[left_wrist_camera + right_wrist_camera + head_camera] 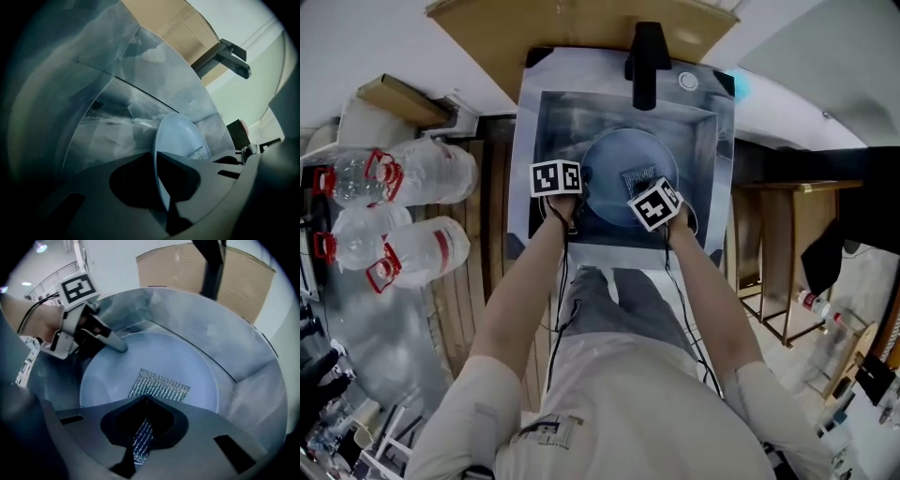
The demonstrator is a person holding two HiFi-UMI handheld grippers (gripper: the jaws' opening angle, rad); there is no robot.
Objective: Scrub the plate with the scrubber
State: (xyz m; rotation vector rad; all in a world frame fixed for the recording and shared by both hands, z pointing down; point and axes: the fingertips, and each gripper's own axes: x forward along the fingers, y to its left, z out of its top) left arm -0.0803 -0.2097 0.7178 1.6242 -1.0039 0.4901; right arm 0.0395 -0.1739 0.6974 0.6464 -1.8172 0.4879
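A pale blue plate (pixel 614 164) lies tilted in the steel sink (pixel 705 155). My left gripper (pixel 584 184) is shut on the plate's left rim; in the left gripper view the plate (pixel 180 136) stands edge-on between the jaws of that gripper (pixel 158 159). My right gripper (pixel 643 187) is shut on a silvery mesh scrubber (pixel 637 177). In the right gripper view the scrubber (pixel 161 385) runs from between the jaws of the right gripper (pixel 144 411) and lies flat on the plate (pixel 154 355). The left gripper (pixel 118 346) shows there, clamped on the rim.
A black faucet (pixel 646 62) overhangs the sink's back edge. Brown cardboard (pixel 581 23) stands behind it. Large clear water bottles (pixel 417 173) with red handles lie on the floor at the left. A wooden stand (pixel 787 253) is at the right.
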